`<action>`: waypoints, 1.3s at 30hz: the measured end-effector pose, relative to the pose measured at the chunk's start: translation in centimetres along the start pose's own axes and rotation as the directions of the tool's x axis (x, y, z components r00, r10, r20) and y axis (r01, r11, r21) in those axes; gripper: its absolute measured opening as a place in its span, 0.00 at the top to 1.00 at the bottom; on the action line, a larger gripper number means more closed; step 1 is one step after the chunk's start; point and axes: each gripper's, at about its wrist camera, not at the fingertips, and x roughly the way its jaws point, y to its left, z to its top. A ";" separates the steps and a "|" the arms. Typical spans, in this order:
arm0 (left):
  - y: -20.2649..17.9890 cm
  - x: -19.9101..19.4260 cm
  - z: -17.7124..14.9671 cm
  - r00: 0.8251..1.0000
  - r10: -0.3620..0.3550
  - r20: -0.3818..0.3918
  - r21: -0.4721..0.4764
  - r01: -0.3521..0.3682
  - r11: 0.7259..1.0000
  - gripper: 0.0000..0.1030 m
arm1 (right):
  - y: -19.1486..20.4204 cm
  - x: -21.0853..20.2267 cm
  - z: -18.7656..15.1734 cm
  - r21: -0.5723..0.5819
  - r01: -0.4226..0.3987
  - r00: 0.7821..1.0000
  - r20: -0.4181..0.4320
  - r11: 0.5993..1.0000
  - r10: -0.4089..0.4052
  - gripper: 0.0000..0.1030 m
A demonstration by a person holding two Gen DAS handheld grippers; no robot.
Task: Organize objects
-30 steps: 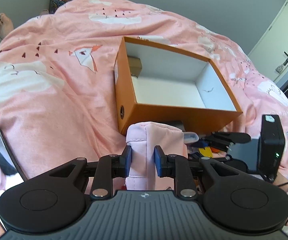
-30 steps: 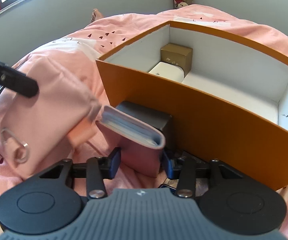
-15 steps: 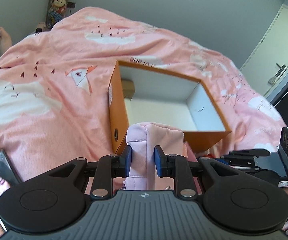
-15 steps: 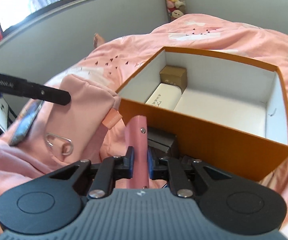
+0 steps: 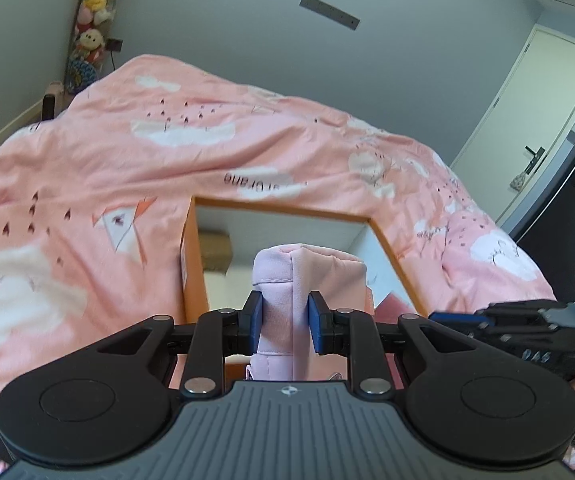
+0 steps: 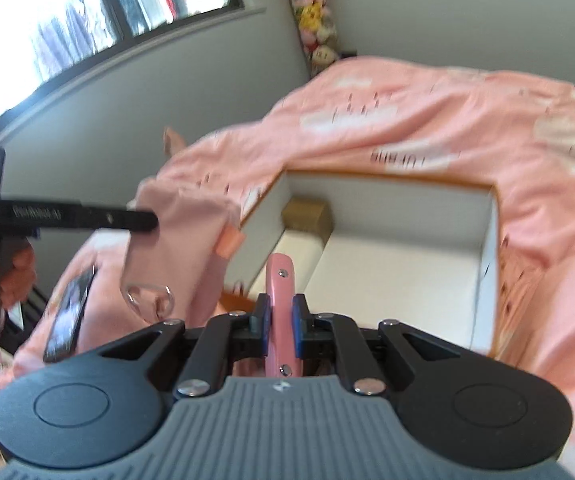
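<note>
My left gripper [image 5: 285, 320] is shut on a pale pink fabric pouch [image 5: 307, 272], held up in front of the orange box [image 5: 193, 264]. In the right wrist view the pouch [image 6: 175, 224] hangs left of the box with a metal ring [image 6: 147, 300] dangling from it. My right gripper [image 6: 279, 320] is shut on a slim pink wallet [image 6: 281, 280], held on edge above the near wall of the orange box [image 6: 387, 174]. Inside the box's white interior a small brown carton [image 6: 307, 216] and a white case [image 6: 299, 248] lie in the far left corner.
The box stands on a rumpled pink duvet [image 5: 127, 184]. A phone [image 6: 69, 320] with a lit screen lies on the duvet at the left, below a person's hand [image 6: 15, 276]. Plush toys [image 6: 315, 24] hang in the room's corner, and a door [image 5: 527, 100] is at the right.
Both grippers have risen. The right gripper closed on the pink wallet beside the box and lifted it over the box's near wall. The left gripper lifted the pouch with it.
</note>
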 end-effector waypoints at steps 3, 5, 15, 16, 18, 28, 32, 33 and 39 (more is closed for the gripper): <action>-0.2 1.0 1.2 1.000 -0.002 0.017 0.005 0.002 1.000 0.74 | -0.6 -0.4 2.1 -0.002 0.029 0.998 0.060 1.000 -0.029 0.89; -0.3 1.9 2.0 1.000 -0.001 0.023 0.010 0.000 1.000 0.74 | -1.2 0.1 3.3 0.007 0.052 0.995 0.090 0.999 -0.053 0.89; 0.5 8.1 2.9 0.996 0.027 -0.082 0.024 -0.025 0.999 0.74 | -4.8 8.4 4.5 0.091 0.144 0.989 0.029 0.985 -0.147 0.89; 0.5 8.5 2.9 0.996 0.038 -0.082 0.028 -0.036 0.999 0.74 | -5.2 9.0 4.4 0.101 0.146 0.989 0.016 0.984 -0.148 0.89; 0.5 8.9 2.9 0.995 0.069 -0.070 0.045 -0.066 0.997 0.74 | -5.9 10.2 4.0 0.135 0.134 0.991 -0.014 0.982 -0.134 0.89; 1.6 9.7 3.9 0.992 0.114 -0.056 0.057 -0.111 0.992 0.74 | -5.9 16.3 2.0 0.278 0.035 0.988 -0.156 0.960 0.009 0.90; 2.2 10.0 4.0 0.993 0.102 -0.064 0.041 -0.100 0.994 0.74 | -6.4 17.6 1.7 0.343 0.007 0.981 -0.184 0.939 0.060 0.91; 2.3 10.1 4.0 0.993 0.099 -0.066 0.040 -0.097 0.994 0.74 | -6.5 17.6 1.8 0.346 0.017 0.981 -0.189 0.938 0.052 0.91; 2.6 10.5 4.2 0.995 0.065 -0.072 0.027 -0.063 0.998 0.74 | -7.3 18.6 1.9 0.303 0.113 0.950 -0.311 0.946 -0.014 1.00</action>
